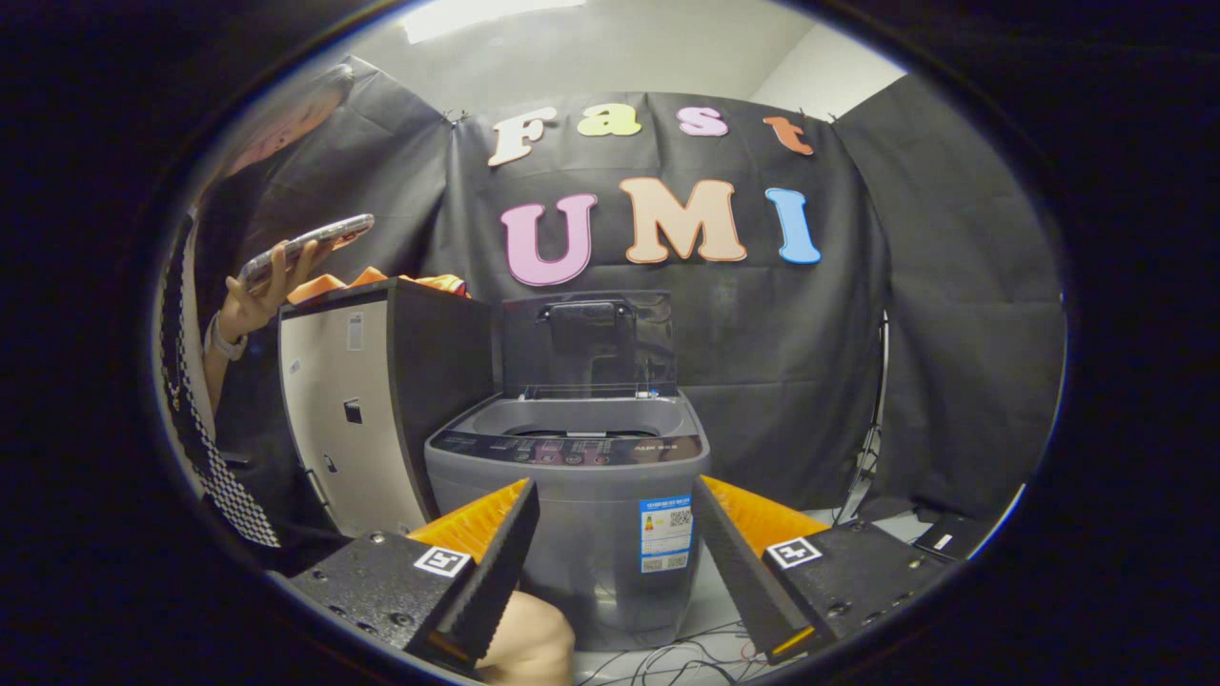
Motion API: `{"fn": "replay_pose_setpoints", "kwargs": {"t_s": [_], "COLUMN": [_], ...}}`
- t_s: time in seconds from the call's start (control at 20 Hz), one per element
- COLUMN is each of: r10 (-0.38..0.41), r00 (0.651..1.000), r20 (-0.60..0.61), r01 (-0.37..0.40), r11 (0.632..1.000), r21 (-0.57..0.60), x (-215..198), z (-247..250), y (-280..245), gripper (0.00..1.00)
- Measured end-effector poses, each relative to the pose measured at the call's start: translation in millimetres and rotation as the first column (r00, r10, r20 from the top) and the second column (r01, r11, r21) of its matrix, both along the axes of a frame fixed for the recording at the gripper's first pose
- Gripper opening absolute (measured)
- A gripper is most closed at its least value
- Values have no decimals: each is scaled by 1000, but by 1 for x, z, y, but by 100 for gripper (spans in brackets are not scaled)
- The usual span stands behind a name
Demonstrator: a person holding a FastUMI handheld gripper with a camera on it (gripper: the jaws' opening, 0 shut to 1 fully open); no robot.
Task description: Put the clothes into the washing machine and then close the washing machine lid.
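A grey top-loading washing machine [572,495] stands just beyond my fingers, its dark lid [589,345] raised upright at the back. The drum opening [572,424] shows behind the control panel. Orange clothes [381,281] lie on top of the cabinet to the machine's left. My gripper [615,495] is open, with the machine's front showing in the wide gap between the fingers and nothing held.
A tall dark and cream cabinet [381,410] stands close against the machine's left side. A person [224,381] beside the cabinet holds up a phone [305,246]. Cables [667,657] trail on the floor in front of the machine. A stand [872,448] leans at the right.
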State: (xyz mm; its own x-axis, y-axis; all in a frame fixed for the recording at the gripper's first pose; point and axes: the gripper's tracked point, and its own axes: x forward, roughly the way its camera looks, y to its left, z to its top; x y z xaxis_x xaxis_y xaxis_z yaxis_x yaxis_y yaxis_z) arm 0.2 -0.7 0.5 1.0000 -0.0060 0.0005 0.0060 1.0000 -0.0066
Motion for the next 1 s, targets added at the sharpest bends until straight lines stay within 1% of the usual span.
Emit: {"fn": "replay_pose_setpoints", "kwargs": {"t_s": [0.4,0.6,0.7,0.85,1.0], "r10": [-8,-46,-64,-63,-47], "r00": [1000,999,996,990,990], "r20": [-1,22,64,123,133], "r01": [8,46,62,59,45], "r11": [1000,999,997,998,999], "r21": [5,11,34,38,19], "x": [0,5,14,34,60], "z": [0,7,25,67,108], "y": [0,-1,1,11,26], "gripper": [97,97,97,97,97]}}
